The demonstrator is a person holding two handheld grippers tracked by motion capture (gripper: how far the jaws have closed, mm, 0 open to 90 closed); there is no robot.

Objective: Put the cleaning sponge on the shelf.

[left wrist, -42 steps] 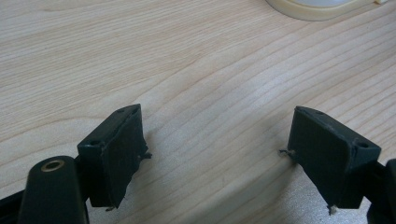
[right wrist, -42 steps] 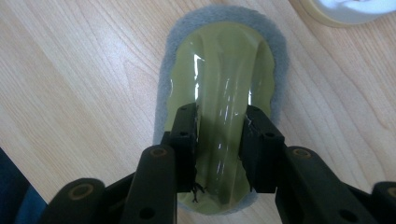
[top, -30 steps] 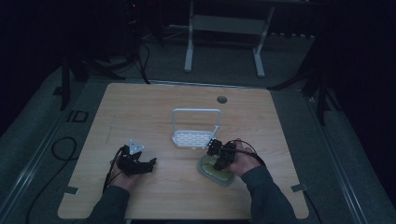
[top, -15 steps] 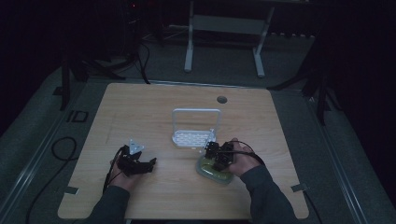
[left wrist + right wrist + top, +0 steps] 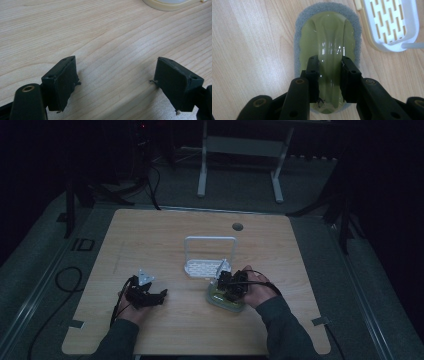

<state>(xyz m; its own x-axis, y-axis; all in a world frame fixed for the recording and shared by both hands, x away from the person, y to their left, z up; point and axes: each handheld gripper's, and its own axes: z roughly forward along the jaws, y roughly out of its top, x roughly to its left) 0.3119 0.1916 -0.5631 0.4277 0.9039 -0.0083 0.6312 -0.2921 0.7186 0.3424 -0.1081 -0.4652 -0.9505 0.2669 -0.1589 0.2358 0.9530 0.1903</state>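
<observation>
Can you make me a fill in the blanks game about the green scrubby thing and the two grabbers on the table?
1. The right gripper has its jaws shut on the raised ridge of the green ____.
2. The scrubber has a grey pad underneath and lies on the wooden ____.
3. The left gripper has its jaws ____, with nothing between them.
4. Beside the scrubber sits a white slotted rack with a tall ____ over it.

Missing words: scrubber; table; open; handle
</observation>
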